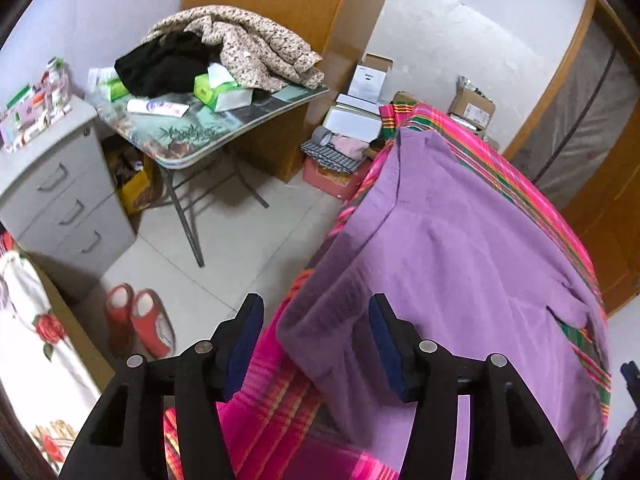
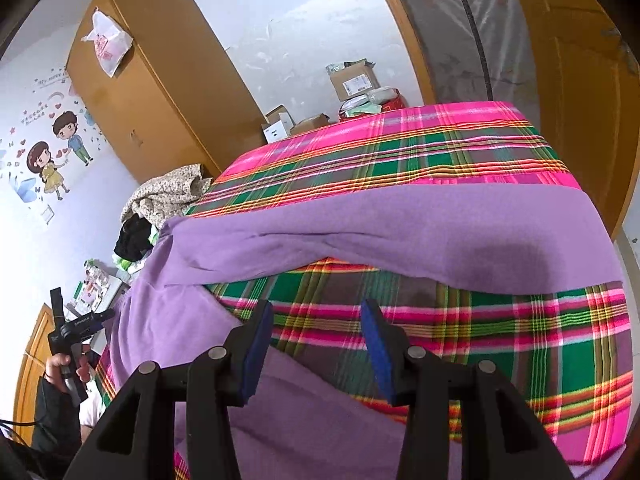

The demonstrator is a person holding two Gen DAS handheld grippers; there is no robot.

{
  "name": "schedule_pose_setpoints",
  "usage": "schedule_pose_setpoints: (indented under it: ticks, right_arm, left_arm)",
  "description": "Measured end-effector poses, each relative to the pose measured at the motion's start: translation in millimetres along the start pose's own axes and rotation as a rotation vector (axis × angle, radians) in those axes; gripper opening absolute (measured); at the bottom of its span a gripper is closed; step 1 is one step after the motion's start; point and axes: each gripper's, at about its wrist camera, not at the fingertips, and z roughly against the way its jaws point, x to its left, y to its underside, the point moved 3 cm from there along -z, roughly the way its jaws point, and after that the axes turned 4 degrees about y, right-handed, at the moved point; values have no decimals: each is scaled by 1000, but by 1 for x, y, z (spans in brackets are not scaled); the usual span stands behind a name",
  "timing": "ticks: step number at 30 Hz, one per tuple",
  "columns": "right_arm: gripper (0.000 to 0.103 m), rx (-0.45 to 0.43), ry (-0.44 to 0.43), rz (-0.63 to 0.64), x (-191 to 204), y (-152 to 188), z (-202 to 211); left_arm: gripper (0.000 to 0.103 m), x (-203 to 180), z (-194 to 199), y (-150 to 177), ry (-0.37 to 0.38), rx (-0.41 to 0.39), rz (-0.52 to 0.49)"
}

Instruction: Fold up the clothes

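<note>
Currently listed: one purple garment (image 2: 420,220), spread on my bed's pink-and-green plaid cover (image 2: 400,148), one band folded across the far part, another part lying near me. My left claw (image 1: 316,328): jaws apart, nothing pressed between the pads, hovering over the garment's near left edge where it hangs at the bedside. My right claw (image 2: 316,332): jaws apart, empty, above plaid cover and the near purple cloth. My left hand (image 2: 66,364) shows at the left in the right wrist view, gripping its tool. Left of the bed: folding surface (image 1: 224,128) bearing a floral quilt (image 1: 248,40), black clothing (image 1: 168,64) and tissue packs (image 1: 220,92); grey drawer cabinet (image 1: 60,192); red slippers (image 1: 140,320) on the floor.
</note>
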Motion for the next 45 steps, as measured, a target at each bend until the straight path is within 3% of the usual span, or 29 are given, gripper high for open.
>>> schedule_pose_setpoints:
  ticks: [2, 6, 16, 17, 18, 21, 23, 24, 28, 35, 41, 43, 45]
  right_arm:
    - [46, 2, -1, 9, 4, 3, 3]
    - [46, 1, -6, 26, 13, 7, 9]
    - [46, 31, -22, 70, 31, 9, 1]
    - [46, 35, -23, 71, 32, 9, -2]
    - [46, 38, -24, 72, 33, 9, -4]
    - [46, 45, -23, 62, 34, 10, -9]
    - [46, 51, -18, 53, 34, 11, -13]
    - [46, 54, -17, 45, 34, 12, -14]
    - [46, 56, -14, 45, 35, 13, -15]
    - [46, 89, -21, 48, 37, 22, -25]
    - [46, 73, -43, 54, 39, 23, -19]
    - [46, 77, -38, 42, 36, 23, -22]
    - [46, 82, -42, 38, 36, 25, -24]
  left_arm:
    - [60, 1, -1, 3, 26, 14, 1]
    - [60, 16, -5, 10, 5, 20, 42]
    - [63, 19, -13, 15, 84, 15, 100]
    - [57, 18, -13, 14, 90, 10, 106]
    - [42, 16, -14, 12, 89, 3, 104]
    - [21, 10, -10, 10, 36, -29, 66]
    - [10, 7, -2, 10, 15, -55, 53]
    - [10, 10, 6, 9, 26, -70, 71]
    - [9, 33, 33, 9, 38, -127, 139]
    - [12, 51, 16, 20, 49, -53, 161]
    - [17, 50, 28, 15, 54, -68, 117]
    - [21, 41, 34, 14, 21, -75, 75]
    - [30, 35, 37, 12, -63, -86, 34]
